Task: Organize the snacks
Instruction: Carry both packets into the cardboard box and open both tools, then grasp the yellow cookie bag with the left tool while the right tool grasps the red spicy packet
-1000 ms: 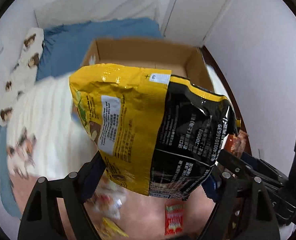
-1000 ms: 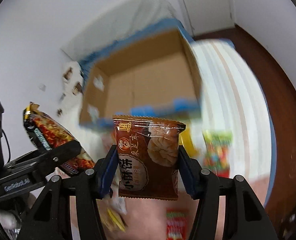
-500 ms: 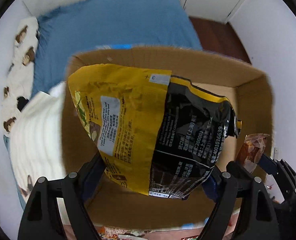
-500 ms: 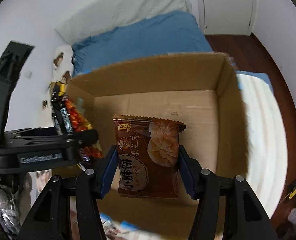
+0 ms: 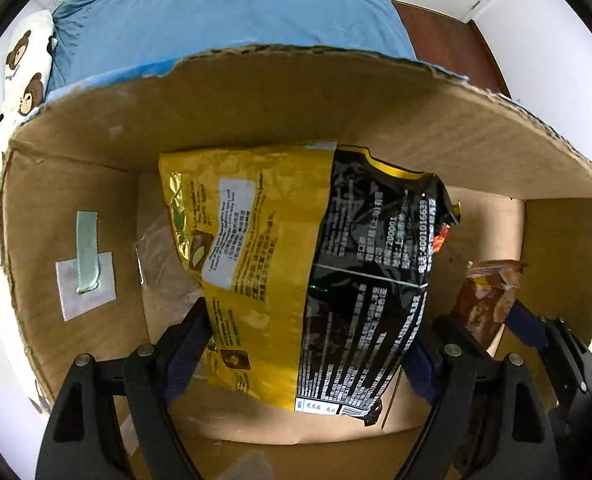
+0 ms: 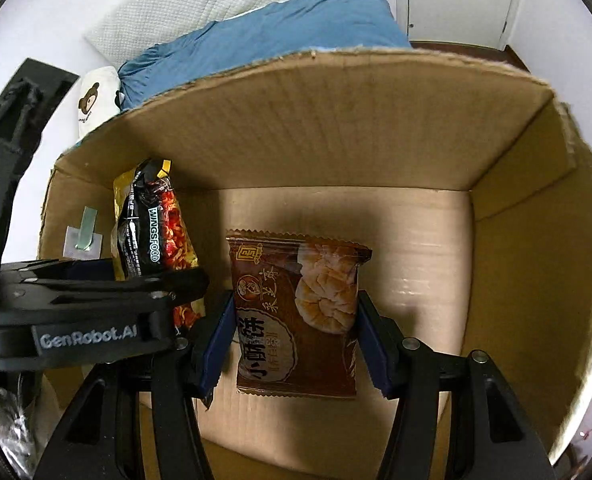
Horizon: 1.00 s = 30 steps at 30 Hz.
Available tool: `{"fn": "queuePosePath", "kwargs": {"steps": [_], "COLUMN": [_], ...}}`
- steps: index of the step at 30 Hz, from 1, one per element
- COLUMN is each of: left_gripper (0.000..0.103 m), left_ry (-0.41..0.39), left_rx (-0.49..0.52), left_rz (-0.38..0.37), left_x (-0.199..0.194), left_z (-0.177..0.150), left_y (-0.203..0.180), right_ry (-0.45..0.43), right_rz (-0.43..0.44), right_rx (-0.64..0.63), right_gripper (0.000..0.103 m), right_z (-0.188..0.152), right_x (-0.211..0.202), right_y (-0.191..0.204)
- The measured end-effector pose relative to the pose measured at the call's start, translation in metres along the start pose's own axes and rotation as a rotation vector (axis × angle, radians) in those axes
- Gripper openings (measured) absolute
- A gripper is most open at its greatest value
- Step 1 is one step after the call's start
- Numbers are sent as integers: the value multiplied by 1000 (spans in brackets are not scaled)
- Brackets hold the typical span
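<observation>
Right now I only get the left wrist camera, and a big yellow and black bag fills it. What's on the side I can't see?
Observer: From the right wrist camera, the yellow and black bag shows red-orange snacks printed on its other face, and the word WINGSFOOD.
Operator: And the brown thing at my right edge?
Observer: That is a brown packet with pale round pastries pictured on its front. The right claw pinches it by both side edges.
Operator: Anything lying under it?
Observer: Around it I see only the bare floor of the cardboard box. What lies directly behind the packet is hidden.
</observation>
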State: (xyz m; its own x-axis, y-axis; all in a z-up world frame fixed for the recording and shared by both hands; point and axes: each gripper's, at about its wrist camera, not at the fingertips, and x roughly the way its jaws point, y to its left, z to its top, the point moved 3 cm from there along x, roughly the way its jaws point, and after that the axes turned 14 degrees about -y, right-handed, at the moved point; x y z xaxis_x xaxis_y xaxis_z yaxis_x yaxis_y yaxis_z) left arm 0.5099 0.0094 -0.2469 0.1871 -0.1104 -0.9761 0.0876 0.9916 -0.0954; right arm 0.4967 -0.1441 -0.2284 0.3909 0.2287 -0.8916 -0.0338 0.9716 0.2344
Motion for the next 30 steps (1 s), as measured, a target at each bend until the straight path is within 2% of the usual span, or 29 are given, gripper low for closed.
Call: {"fn": "queuePosePath", "kwargs": {"steps": [2, 4, 5, 12, 17, 21, 24, 27, 28, 30], "left_gripper": [86, 93, 94, 95, 95, 95, 95, 95, 95, 95], "left_ry": [-8, -24, -34, -100, -201, -282, -342, -391, -401, -437], "left_rx": [2, 6, 10, -13, 12, 22, 13, -3, -8, -14], "left_rz": [-6, -2, 4, -27, 0, 5, 4, -10, -14, -18], "left_x": [-3, -5, -4, -28, -75, -115, -144, -165, -160, -174], "left_z": [-3, -5, -4, -11, -20, -35, -44, -61, -61, -79], "left_y": [-5, -6, -9, -2, -5, -4, -1, 1, -1, 4], "right_ry": [0, -4, -2, 7, -17, -66, -137, -183, -192, -202], "right_rz": [-7, -9, -12, -30, -61, -62, -64, -46, -39, -30], "right_rx": [1, 8, 15, 25, -2, -4, -13, 1, 6, 12], "right_gripper": [65, 92, 97, 99, 100, 100, 100, 100, 100, 100], "right_z": [0, 1, 1, -4, -13, -20, -26, -38, -44, -61], "right_x": [2, 2, 1, -9, -33, -67, -96, -128, -139, -159], "right_y": [0, 4, 3, 4, 10, 17, 22, 32, 35, 40]}}
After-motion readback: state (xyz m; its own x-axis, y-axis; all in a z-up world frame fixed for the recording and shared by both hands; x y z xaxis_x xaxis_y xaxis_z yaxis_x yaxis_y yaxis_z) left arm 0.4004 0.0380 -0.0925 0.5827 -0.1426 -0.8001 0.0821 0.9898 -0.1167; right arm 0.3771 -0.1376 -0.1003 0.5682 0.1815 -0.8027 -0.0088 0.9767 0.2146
